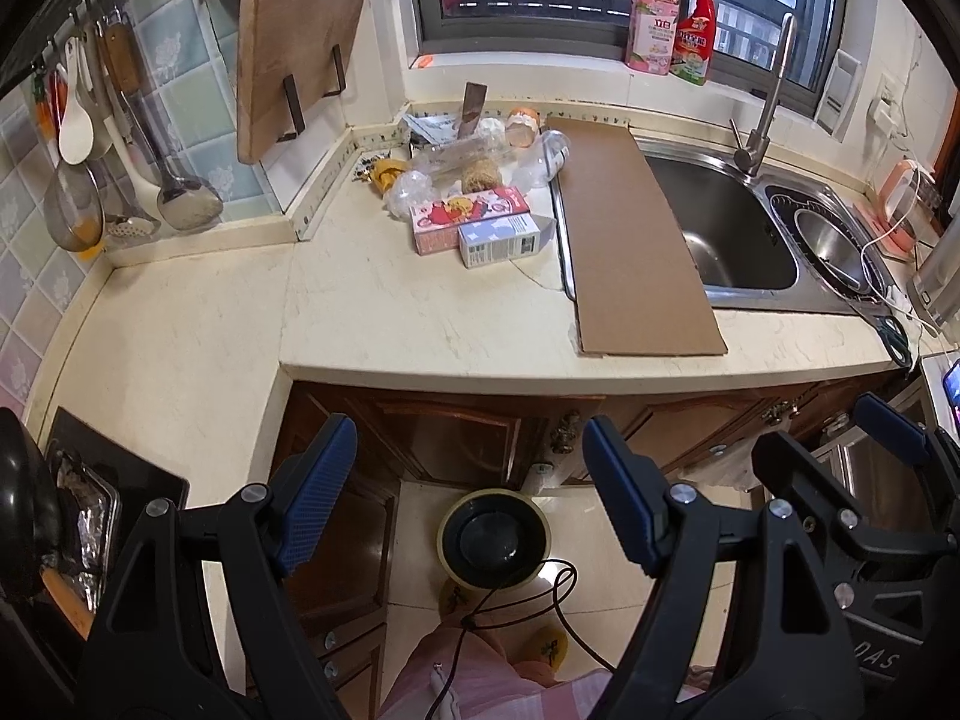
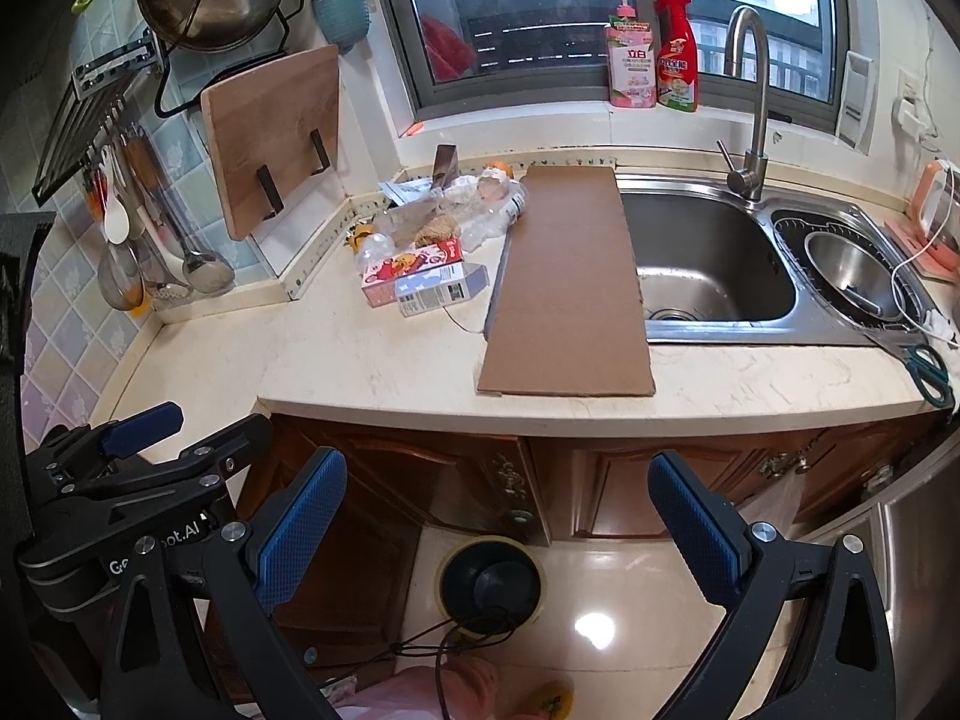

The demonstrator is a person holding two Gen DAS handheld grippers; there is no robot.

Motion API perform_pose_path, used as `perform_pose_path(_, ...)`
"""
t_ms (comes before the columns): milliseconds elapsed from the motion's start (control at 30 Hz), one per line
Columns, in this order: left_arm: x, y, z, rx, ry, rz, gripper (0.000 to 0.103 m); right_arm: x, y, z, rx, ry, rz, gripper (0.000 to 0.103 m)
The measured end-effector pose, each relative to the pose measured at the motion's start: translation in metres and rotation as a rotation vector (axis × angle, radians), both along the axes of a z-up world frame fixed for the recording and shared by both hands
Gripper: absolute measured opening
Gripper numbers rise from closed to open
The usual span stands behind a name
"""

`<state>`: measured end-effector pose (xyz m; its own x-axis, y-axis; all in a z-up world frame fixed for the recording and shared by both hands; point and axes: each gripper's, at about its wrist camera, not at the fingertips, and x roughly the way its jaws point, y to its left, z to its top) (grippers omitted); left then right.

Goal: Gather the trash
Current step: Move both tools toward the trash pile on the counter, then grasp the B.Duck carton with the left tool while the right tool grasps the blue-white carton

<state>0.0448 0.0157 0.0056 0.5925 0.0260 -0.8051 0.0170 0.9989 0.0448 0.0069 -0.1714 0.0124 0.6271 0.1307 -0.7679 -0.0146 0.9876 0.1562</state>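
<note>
A heap of trash lies in the counter's back corner: a pink carton (image 1: 465, 217) (image 2: 408, 267), a small white-and-blue box (image 1: 499, 243) (image 2: 433, 289), clear plastic bottles (image 1: 543, 159) (image 2: 492, 222), crumpled wrappers and an eggshell (image 1: 521, 123) (image 2: 495, 183). A long cardboard sheet (image 1: 630, 228) (image 2: 567, 282) rests across the sink's left edge. A black bin with a yellow liner (image 1: 495, 537) (image 2: 489, 585) stands on the floor below. My left gripper (image 1: 468, 492) and my right gripper (image 2: 498, 528) both hang open and empty in front of the cabinet, above the bin.
Steel sink (image 1: 720, 222) (image 2: 708, 258) with a tall tap (image 2: 750, 90) at right; scissors (image 2: 927, 369) near the counter's right edge. A chopping board (image 1: 294, 42) and hanging utensils (image 1: 120, 138) line the left wall. Bottles (image 2: 654, 48) stand on the windowsill. Wooden cabinet doors (image 2: 420, 480) lie below.
</note>
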Motion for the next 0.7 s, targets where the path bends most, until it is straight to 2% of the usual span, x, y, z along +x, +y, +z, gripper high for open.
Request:
perform_pose_path(233,0.029,0.014,0.01,-0.016,-0.002,-0.036,0.076,0.025,0.011,0.006,0.017,-0.001,-0.007,0.102)
perform_pose_path(467,0.081,0.044,0.016,-0.029,0.014,-0.081,0.076,0.067,0.026,0.014,0.03,-0.011,-0.011,0.102)
perform_pose_path(600,0.118,0.069,0.019,-0.031,0.039,-0.131,0.076,0.103,0.028,0.013,0.064,0.03,-0.03,0.102)
perform_pose_path(700,0.147,0.083,0.011,0.005,0.049,-0.188,0.076,0.137,0.031,0.008,0.081,0.073,-0.041,0.094)
